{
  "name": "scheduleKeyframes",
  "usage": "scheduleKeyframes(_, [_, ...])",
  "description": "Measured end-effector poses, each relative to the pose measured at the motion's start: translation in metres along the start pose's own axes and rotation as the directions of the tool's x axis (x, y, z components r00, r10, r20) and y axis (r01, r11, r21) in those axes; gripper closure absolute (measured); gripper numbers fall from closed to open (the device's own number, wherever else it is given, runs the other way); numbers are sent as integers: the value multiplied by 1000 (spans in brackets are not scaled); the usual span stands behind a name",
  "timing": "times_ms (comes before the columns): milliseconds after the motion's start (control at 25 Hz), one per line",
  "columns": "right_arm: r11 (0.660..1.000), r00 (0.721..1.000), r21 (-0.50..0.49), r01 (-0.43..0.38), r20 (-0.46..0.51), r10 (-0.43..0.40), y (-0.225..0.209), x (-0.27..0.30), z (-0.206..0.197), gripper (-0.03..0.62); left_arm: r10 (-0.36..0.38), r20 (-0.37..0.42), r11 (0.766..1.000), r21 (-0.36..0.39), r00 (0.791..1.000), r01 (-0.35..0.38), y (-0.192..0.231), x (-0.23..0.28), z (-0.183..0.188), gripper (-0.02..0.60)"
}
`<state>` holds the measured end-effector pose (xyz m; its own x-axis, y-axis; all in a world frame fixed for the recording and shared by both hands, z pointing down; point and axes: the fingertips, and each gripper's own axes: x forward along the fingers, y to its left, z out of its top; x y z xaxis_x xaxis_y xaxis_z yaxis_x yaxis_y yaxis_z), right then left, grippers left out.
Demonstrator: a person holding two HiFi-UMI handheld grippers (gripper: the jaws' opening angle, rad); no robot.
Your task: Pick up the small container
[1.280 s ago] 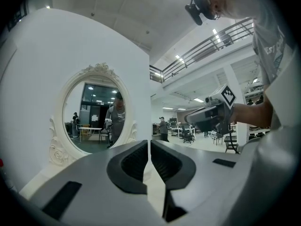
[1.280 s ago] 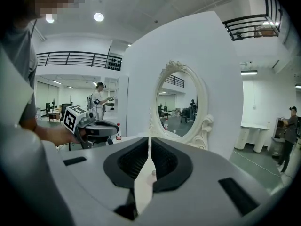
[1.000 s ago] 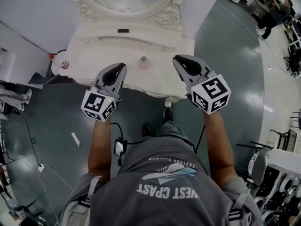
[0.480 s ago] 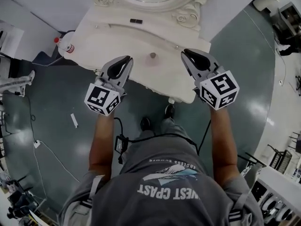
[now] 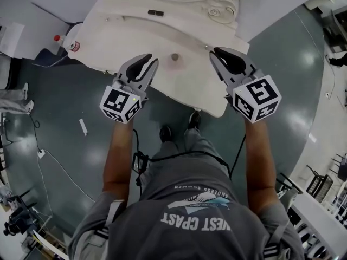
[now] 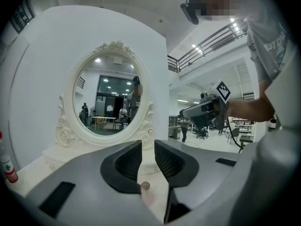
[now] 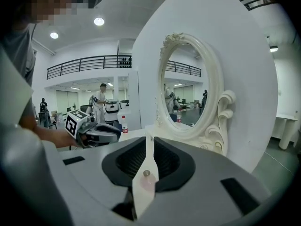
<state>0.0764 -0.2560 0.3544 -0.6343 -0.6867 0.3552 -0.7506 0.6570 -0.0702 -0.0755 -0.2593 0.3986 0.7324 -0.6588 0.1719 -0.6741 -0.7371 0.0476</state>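
The small container (image 5: 174,57), pinkish with a grey cap, stands upright on the white vanity table (image 5: 119,34) near its front edge. My left gripper (image 5: 150,60) hovers just to the left of it. Its jaws are opening, a narrow gap shows and nothing is between them. Past that gap in the left gripper view (image 6: 148,145), the container (image 6: 145,187) stands a little ahead. My right gripper (image 5: 215,52) hangs to the container's right, shut and empty. Only a thin slit shows in the right gripper view (image 7: 149,140), with the container (image 7: 146,174) beyond it.
An ornate oval mirror (image 6: 110,98) rises at the table's back. A small dark object (image 5: 155,13) lies in front of it. A red-capped bottle (image 5: 70,43) stands at the table's left end. Cables (image 5: 59,167) trail over the dark floor. The table's front edge (image 5: 211,110) is by the person's feet.
Both grippers have moved forward over the table's front edge, closer to the container. The left jaws have parted slightly.
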Motion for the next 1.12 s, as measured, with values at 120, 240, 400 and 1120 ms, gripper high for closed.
scheduleKeyframes(120, [1000,1000,8,-6,-9,6,-5,6,-6,522,2,-4,1000,-3,1000,-2,3,11,-12,480])
scheduleKeyframes(240, [1000,1000,18,-8,-18,8,-12,13,-12,521,2,-8,1000,-7,1000,-3,8,23,-25,454])
scheduleKeyframes(400, [1000,1000,29,-9,-30,10,-17,20,-20,520,-2,-22,1000,-11,1000,1,12,36,-45,398])
scheduleKeyframes(1120, [997,995,79,5,-102,3,-42,37,-60,519,-35,-126,996,-80,991,25,12,95,-138,356])
